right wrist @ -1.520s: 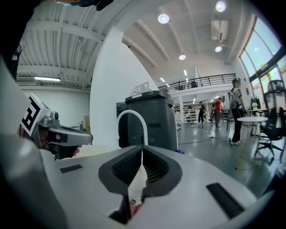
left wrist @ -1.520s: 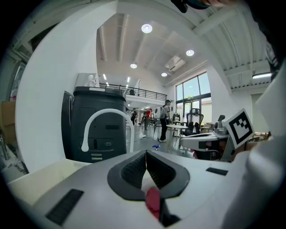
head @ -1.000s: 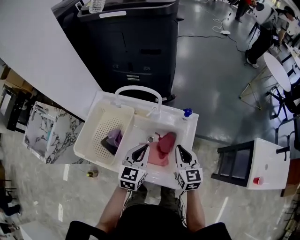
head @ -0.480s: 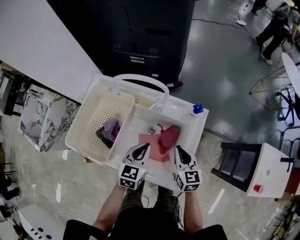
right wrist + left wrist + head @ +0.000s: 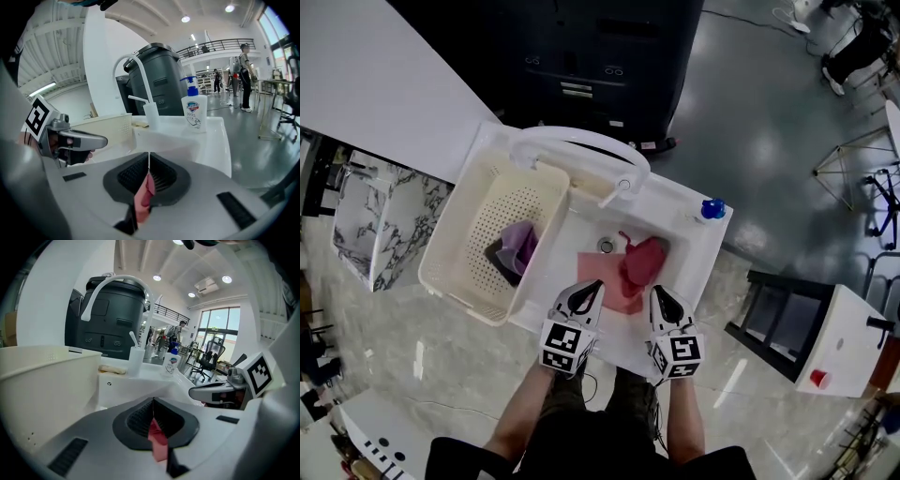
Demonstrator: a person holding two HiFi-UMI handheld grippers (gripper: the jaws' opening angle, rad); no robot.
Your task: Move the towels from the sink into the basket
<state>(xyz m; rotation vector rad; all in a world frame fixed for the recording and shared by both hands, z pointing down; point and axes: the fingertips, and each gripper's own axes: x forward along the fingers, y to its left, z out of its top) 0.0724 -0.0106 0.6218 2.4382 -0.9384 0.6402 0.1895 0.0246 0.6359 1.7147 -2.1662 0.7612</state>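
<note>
over the sink (image 5: 697,236), left claw (image 5: 592,288) and right claw (image 5: 658,295) pinch pink towel (image 5: 602,272).

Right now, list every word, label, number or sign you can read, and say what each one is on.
"99.9%": on the label of the soap bottle in the right gripper view; the last sign is faint.
Brand logo above it and the print below: too blurred to read.
Small dark mark on the sink wall: too small to read.
Marker cubes: black-and-white square patterns, no letters.
</note>
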